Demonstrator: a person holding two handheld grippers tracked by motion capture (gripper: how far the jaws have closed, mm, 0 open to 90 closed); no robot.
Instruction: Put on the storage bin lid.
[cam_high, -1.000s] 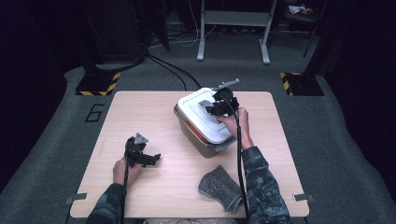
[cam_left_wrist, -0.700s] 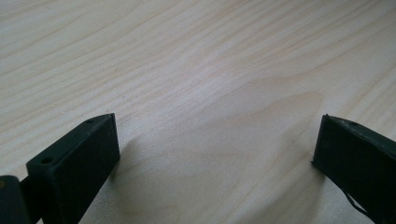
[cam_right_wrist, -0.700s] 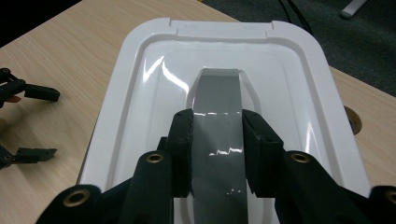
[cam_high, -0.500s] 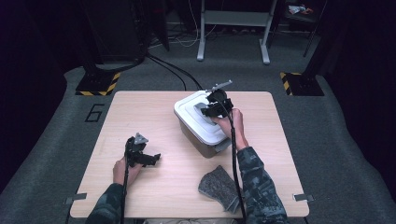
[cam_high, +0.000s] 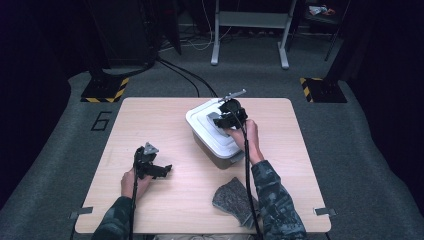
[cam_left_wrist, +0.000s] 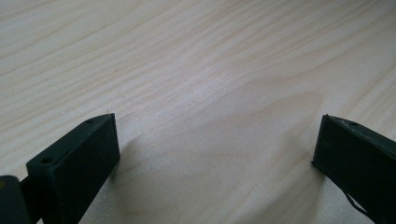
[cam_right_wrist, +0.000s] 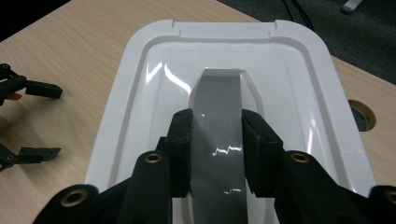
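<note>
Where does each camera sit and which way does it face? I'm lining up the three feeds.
High view: above the person's side, facing forward and down on the table; forearms, both hands.
Left gripper view: on the left gripper, facing bare tabletop; its jaws wide apart.
Right gripper view: on the right gripper, facing the white lid; its jaws clamp the grey handle.
Shared: high and right gripper views show lid and left gripper.

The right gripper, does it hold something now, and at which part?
The right gripper is shut on the grey handle of the white lid, one jaw on each side of the handle's strip.
</note>
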